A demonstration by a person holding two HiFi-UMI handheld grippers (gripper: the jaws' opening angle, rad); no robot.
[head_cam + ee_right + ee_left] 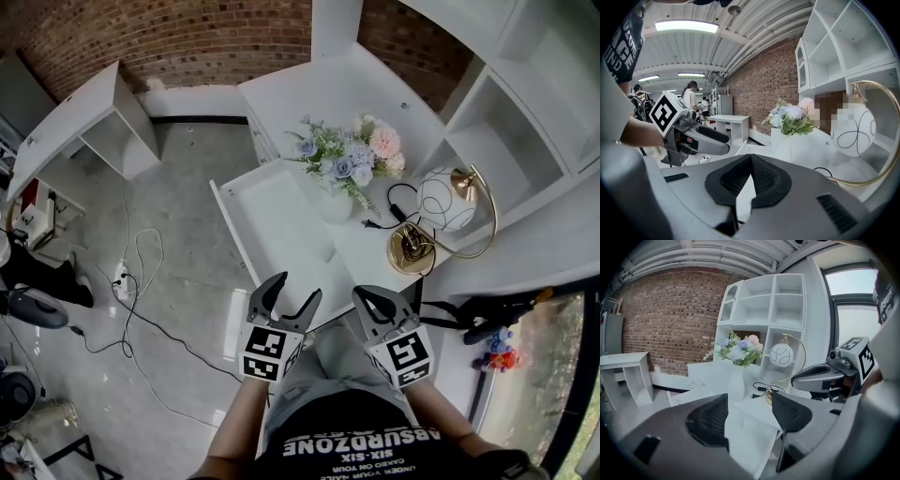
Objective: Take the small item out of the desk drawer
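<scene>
Two grippers near the body | left gripper [297, 289] jaws wide apart, empty | right gripper [373, 298] jaws together, empty | shallow white bench drawer [277, 216] stands open | small item not visible anywhere, so the pick looks undone

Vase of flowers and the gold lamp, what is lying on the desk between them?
A black cable with a plug lies on the white desk between the vase and the lamp. The head view shows it best.

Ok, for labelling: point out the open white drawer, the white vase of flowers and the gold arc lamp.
open white drawer [281, 220]: head view, bare floor
white vase of flowers [334, 204]: head view, vase body
gold arc lamp [411, 251]: head view, base
</scene>
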